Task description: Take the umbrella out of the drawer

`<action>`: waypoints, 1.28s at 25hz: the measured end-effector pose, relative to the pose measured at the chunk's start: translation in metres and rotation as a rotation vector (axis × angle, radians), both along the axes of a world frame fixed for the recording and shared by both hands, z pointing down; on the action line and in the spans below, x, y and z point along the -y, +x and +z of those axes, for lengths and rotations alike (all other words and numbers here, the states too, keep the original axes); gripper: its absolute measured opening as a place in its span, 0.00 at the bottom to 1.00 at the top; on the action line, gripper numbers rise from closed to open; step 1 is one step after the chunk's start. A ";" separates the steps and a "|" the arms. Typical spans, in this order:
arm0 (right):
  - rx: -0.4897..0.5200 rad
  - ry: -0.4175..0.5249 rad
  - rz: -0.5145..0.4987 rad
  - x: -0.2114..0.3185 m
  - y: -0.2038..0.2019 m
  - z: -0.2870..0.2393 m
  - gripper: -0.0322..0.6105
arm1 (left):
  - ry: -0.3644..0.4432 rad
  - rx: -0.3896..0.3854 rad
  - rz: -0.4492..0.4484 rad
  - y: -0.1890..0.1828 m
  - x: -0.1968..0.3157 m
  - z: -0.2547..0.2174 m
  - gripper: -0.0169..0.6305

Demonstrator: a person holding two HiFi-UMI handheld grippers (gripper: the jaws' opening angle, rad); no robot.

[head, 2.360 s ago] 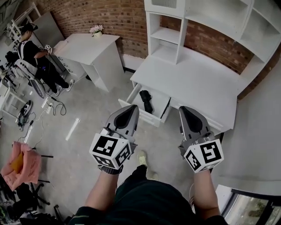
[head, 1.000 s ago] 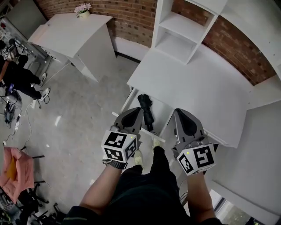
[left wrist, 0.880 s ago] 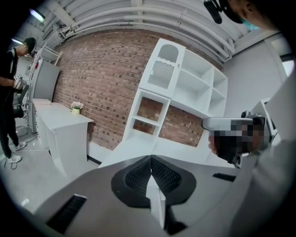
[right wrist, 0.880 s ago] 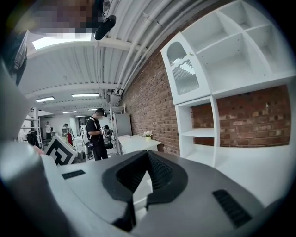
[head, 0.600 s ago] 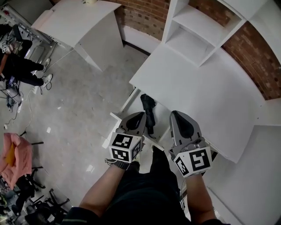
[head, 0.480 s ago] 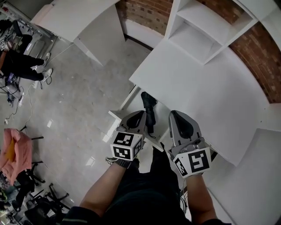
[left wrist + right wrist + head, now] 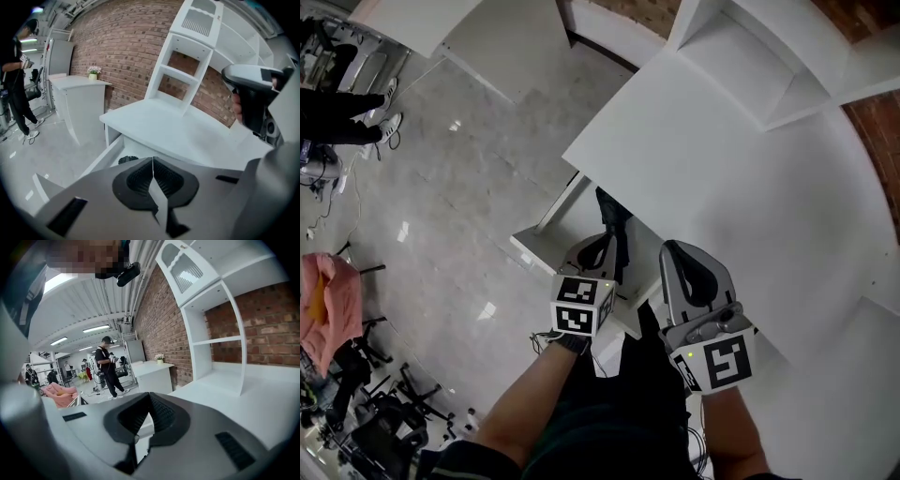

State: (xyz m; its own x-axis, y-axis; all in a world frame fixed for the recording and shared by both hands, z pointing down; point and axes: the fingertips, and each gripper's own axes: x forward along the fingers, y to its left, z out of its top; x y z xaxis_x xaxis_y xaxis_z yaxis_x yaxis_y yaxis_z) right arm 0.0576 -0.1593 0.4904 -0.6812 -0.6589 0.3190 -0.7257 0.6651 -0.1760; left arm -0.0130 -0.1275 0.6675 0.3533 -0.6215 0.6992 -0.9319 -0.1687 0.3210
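Note:
A black folded umbrella (image 7: pixel 612 217) lies in the open white drawer (image 7: pixel 539 255) under the white desk (image 7: pixel 722 169). In the head view my left gripper (image 7: pixel 598 246) hangs over the drawer's near end, just in front of the umbrella, with its jaws shut and empty. My right gripper (image 7: pixel 675 249) is beside it over the desk's front edge, also shut and empty. The left gripper view shows the shut tips (image 7: pixel 152 160) and, just past them, one end of the umbrella (image 7: pixel 126 160) in the drawer (image 7: pixel 101 159). In the right gripper view the jaws (image 7: pixel 149 395) point along the desk top (image 7: pixel 234 394).
A white shelf unit (image 7: pixel 750 66) stands on the back of the desk. A second white table (image 7: pixel 450 23) is at the far left, with a person (image 7: pixel 108 366) standing beyond it. A pink cloth (image 7: pixel 323 309) and chairs sit on the grey floor at left.
Both grippers have sunk toward the open drawer, the left one further. The head view has shifted forward over the desk. Both jaws stay shut.

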 end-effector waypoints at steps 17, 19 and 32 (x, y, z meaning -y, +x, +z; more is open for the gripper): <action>0.012 -0.079 -0.032 0.019 -0.014 0.068 0.06 | -0.197 0.033 -0.065 0.001 0.009 0.114 0.17; 0.014 -0.079 -0.031 0.021 -0.013 0.068 0.06 | -0.215 0.038 -0.081 0.000 0.011 0.122 0.23; 0.035 -0.130 0.009 0.028 0.005 0.078 0.06 | -0.309 0.053 -0.138 0.000 0.012 0.183 0.45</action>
State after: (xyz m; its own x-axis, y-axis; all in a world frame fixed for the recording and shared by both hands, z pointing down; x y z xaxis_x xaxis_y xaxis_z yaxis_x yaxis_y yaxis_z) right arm 0.0622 -0.1878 0.5683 -0.6877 -0.6199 0.3779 -0.7235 0.6285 -0.2856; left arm -0.0133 -0.1395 0.8503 0.2386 -0.4169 0.8771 -0.9561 0.0576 0.2875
